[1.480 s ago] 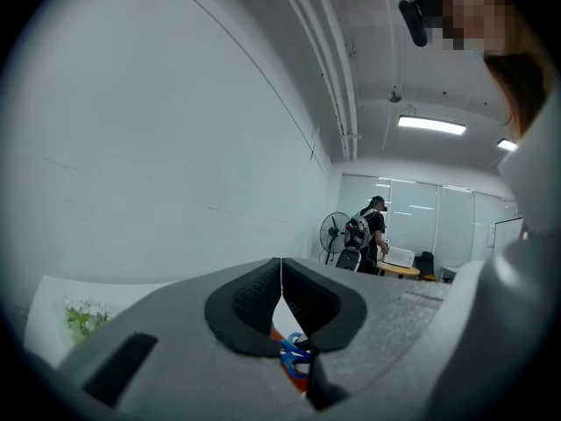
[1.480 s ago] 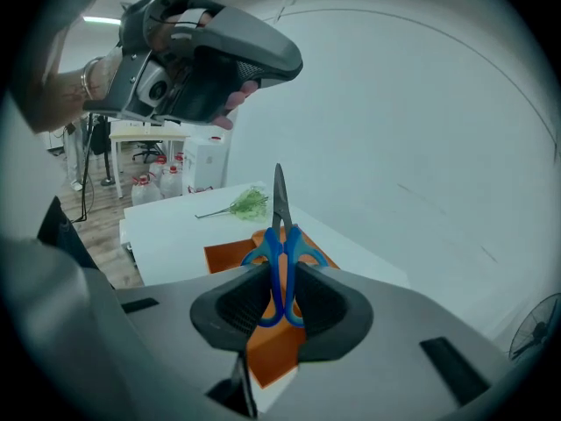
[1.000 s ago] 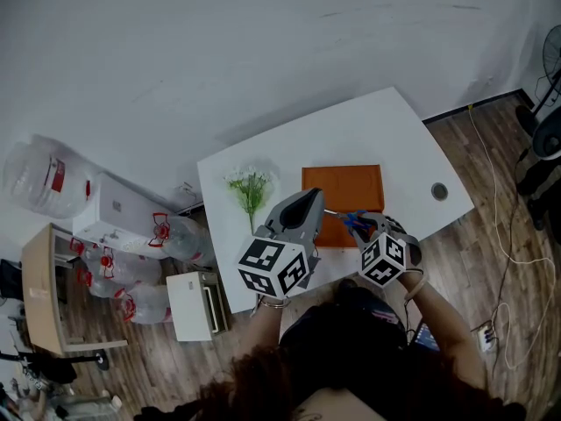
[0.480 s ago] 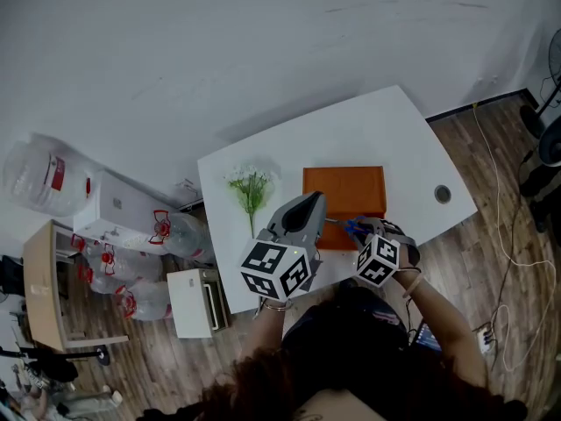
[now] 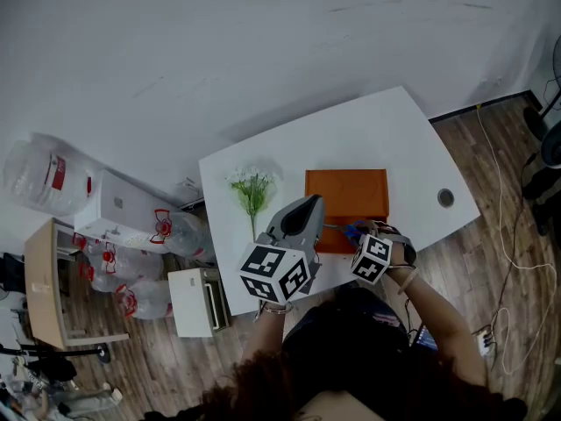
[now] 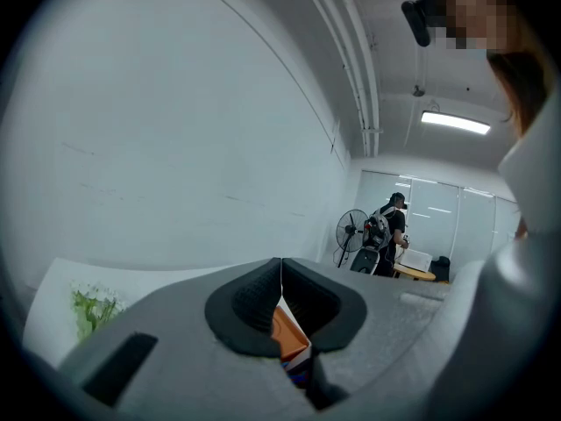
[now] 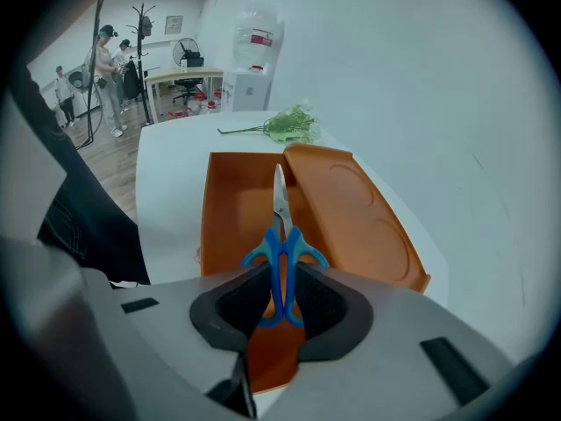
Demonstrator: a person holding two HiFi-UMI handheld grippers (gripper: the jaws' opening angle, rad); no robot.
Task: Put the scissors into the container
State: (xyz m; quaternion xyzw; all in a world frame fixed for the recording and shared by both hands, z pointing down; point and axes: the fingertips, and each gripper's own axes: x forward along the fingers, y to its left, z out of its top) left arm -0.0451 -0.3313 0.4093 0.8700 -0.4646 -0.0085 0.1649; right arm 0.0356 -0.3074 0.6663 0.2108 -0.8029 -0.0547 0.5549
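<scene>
Blue-handled scissors (image 7: 282, 251) sit upright in the right gripper (image 7: 279, 298). Its dark pads are clamped on the handle loops and the steel blades point away from the person. The scissors are in the air over the near edge of the orange container (image 7: 230, 209), not yet inside it. The blade tips line up with the seam between the container's flat tray and the moulded orange half (image 7: 351, 213) on its right (this looks like a lid, though that is not certain).

To the left, the left gripper (image 6: 280, 274) is raised above the table with its jaws pressed together and nothing between them. Only a slice of the orange container shows through the notch beneath the pads. In the head view it hovers at the container's near left corner, close beside the right gripper.

Both grippers work over a white table (image 5: 368, 143). A sprig of green plant (image 5: 252, 187) lies on the table, left of the container and apart from it. A small round cable hole (image 5: 446, 198) sits near the table's right edge.

Further left, beyond the table, large water bottles (image 5: 44, 175) rest on the wooden floor (image 5: 491, 191). A white wall stands at the far side.
</scene>
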